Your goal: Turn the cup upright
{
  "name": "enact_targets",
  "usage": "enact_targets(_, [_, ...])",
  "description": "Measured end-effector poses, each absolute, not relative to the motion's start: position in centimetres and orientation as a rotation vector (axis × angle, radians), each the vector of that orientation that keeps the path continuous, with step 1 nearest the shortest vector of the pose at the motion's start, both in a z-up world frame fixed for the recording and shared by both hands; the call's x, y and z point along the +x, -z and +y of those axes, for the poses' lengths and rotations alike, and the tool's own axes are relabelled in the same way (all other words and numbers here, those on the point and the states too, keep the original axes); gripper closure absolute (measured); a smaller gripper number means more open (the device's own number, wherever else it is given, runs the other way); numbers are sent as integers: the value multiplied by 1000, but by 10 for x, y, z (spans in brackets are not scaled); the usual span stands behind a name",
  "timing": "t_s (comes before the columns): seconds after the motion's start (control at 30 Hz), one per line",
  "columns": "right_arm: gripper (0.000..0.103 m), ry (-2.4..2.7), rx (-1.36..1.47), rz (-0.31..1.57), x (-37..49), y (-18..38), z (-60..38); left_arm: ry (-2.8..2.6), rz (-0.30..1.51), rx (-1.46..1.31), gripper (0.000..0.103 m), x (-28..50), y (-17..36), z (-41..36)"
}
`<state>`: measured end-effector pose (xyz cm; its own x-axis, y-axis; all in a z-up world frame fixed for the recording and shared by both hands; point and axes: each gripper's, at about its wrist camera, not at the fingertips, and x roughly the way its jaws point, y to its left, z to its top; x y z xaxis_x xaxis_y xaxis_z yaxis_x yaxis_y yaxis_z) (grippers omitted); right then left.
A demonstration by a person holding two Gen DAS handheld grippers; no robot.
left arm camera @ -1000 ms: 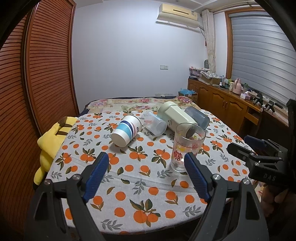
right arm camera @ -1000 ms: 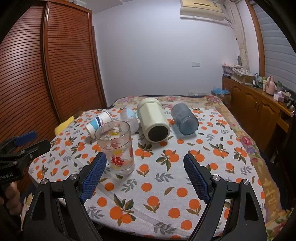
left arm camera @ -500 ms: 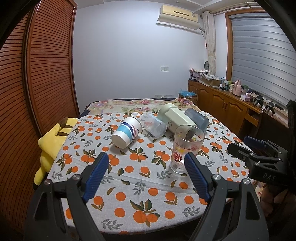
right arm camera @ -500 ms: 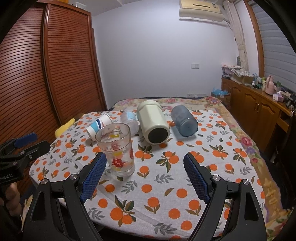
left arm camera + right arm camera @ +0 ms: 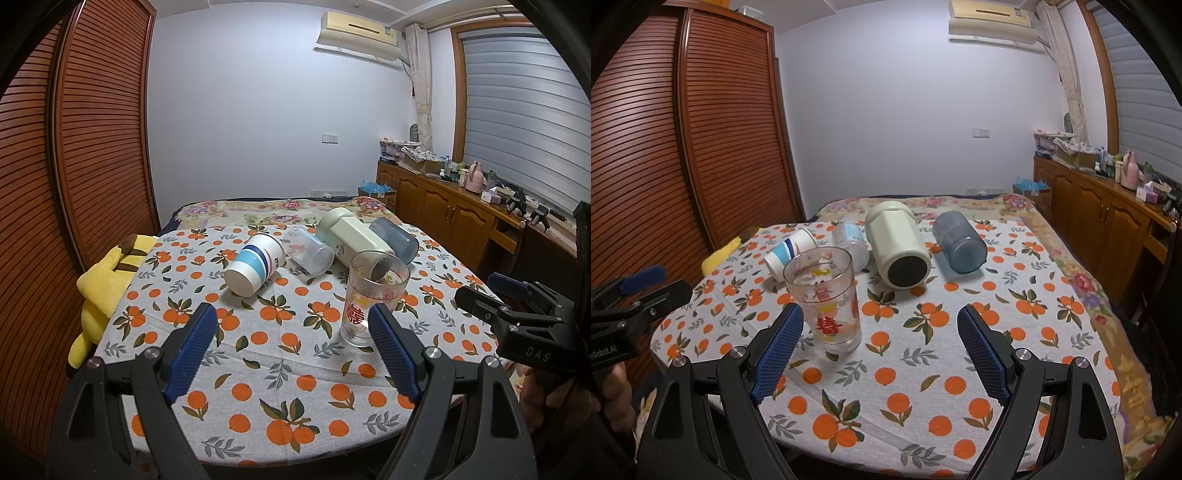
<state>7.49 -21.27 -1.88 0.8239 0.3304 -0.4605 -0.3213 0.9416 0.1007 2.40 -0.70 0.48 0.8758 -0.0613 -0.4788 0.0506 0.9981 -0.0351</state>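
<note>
A clear glass with red and yellow print (image 5: 369,299) (image 5: 827,299) stands upright on the orange-patterned tablecloth (image 5: 280,369). Behind it several cups lie on their sides: a blue-striped paper cup (image 5: 255,264) (image 5: 790,251), a clear plastic cup (image 5: 308,249) (image 5: 851,242), a cream tumbler (image 5: 354,236) (image 5: 899,247) and a grey-blue cup (image 5: 395,236) (image 5: 958,236). My left gripper (image 5: 291,339) is open and empty, short of the glass. My right gripper (image 5: 879,339) is open and empty, the glass just ahead of its left finger.
A yellow plush toy (image 5: 103,284) lies at the table's left edge. A slatted wooden wardrobe (image 5: 74,147) stands on the left. A wooden sideboard (image 5: 450,218) with clutter runs along the right wall. Each gripper shows at the edge of the other's view.
Both grippers have drawn back slightly from the table and stay open. The cups have not moved.
</note>
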Motion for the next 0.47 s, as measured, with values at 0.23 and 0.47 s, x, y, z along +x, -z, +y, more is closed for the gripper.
enact_targets(0.23, [16,-347,18,493,75,19,-213,55,499,-24,18,24,-6,-6])
enact_targets(0.47, [16,-347,18,494,75,19,-213,55,499,-25,18,24,-6,-6])
